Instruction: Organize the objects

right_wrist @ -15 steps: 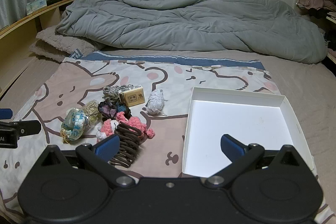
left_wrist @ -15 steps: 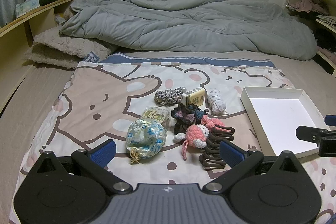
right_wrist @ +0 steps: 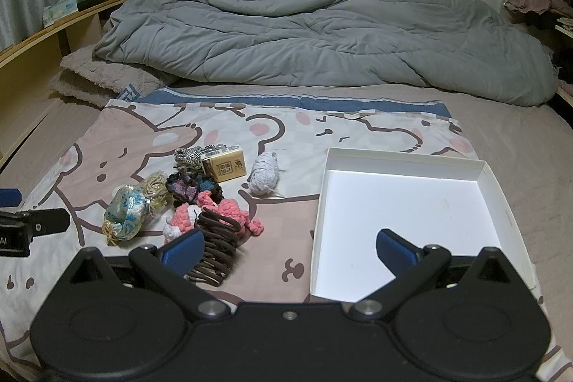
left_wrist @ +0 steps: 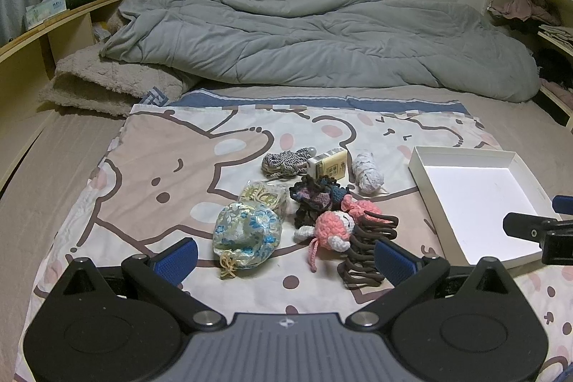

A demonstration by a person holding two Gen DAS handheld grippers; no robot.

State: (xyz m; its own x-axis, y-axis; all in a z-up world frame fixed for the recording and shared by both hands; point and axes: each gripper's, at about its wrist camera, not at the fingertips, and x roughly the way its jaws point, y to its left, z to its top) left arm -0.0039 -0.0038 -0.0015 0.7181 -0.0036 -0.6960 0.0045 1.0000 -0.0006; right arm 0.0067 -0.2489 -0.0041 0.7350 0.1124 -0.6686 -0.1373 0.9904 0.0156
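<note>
Change: none visible since half a second ago; both views match.
Left hand-held gripper (left_wrist: 284,255): released, empty, above the brocade pouch (left_wrist: 246,234).
Right hand-held gripper (right_wrist: 286,247): released, empty.
White box (right_wrist: 404,157): empty, beside the pile.
Meaning: sorting unstarted.

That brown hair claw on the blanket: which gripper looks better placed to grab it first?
Probably the left gripper: open, with the brown hair claw just inside its right finger. The right gripper, also open, mostly faces the empty white box.
</note>
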